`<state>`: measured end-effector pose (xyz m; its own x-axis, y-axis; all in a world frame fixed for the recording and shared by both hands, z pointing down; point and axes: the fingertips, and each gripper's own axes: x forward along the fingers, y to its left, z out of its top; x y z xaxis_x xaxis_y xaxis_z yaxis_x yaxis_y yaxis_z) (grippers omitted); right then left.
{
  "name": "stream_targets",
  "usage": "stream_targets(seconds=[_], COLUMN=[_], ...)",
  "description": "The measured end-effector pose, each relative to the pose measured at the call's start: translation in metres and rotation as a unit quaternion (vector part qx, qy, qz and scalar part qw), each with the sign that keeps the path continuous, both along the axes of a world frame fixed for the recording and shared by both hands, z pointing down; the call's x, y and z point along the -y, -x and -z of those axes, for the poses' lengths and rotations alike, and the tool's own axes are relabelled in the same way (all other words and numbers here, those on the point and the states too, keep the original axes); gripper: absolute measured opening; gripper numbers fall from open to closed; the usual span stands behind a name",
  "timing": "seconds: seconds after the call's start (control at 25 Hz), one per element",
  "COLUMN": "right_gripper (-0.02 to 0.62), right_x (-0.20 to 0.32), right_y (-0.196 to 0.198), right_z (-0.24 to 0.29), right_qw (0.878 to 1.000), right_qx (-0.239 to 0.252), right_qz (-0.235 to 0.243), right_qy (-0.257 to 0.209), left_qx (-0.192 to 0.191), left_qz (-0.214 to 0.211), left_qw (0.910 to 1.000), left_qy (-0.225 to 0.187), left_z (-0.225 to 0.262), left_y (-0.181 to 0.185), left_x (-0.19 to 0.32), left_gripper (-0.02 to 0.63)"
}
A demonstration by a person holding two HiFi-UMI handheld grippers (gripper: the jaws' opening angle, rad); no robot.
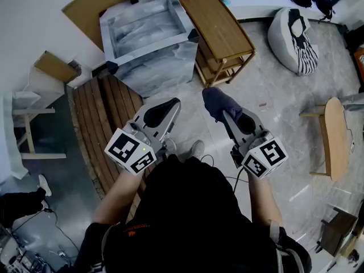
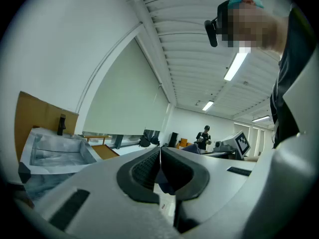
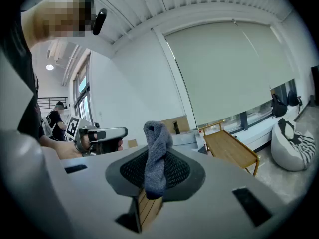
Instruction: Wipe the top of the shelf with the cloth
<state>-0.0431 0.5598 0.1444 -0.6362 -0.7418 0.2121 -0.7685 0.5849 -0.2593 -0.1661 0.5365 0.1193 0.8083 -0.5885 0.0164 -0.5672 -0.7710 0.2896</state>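
The wooden shelf (image 1: 219,27) stands ahead of me on the floor, its slatted top bare; it also shows in the right gripper view as a wooden shelf (image 3: 230,149) at the right. My right gripper (image 1: 226,117) is shut on a dark grey cloth (image 1: 219,102), held in the air short of the shelf. The cloth (image 3: 156,156) sticks up twisted between the black pads (image 3: 177,171). My left gripper (image 1: 172,103) hangs level beside it, shut, with nothing in it. Its pads (image 2: 144,168) meet at the tip.
A marble-patterned sink unit (image 1: 149,36) stands left of the shelf. A slatted wooden bench (image 1: 105,115) lies under my left gripper. A striped bean bag (image 1: 293,38) sits far right, a small wooden table (image 1: 335,136) at the right. A person (image 2: 204,135) stands far off.
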Motion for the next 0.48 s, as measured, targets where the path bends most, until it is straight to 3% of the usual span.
stream_targets(seconds=[0.24, 0.48], right_gripper=[0.061, 0.061], right_x=[0.006, 0.005], right_y=[-0.012, -0.027], right_z=[0.002, -0.002], right_qw=[0.999, 0.999], right_qx=[0.033, 0.029], right_qz=[-0.021, -0.018], right_qy=[-0.002, -0.003], left_qx=[0.001, 0.002], left_qz=[0.0, 0.005], left_qw=[1.0, 0.9999], left_qy=[0.005, 0.011], left_z=[-0.006, -0.012], left_y=[-0.005, -0.018], left_x=[0.002, 0.005], left_gripper=[0.023, 0.023])
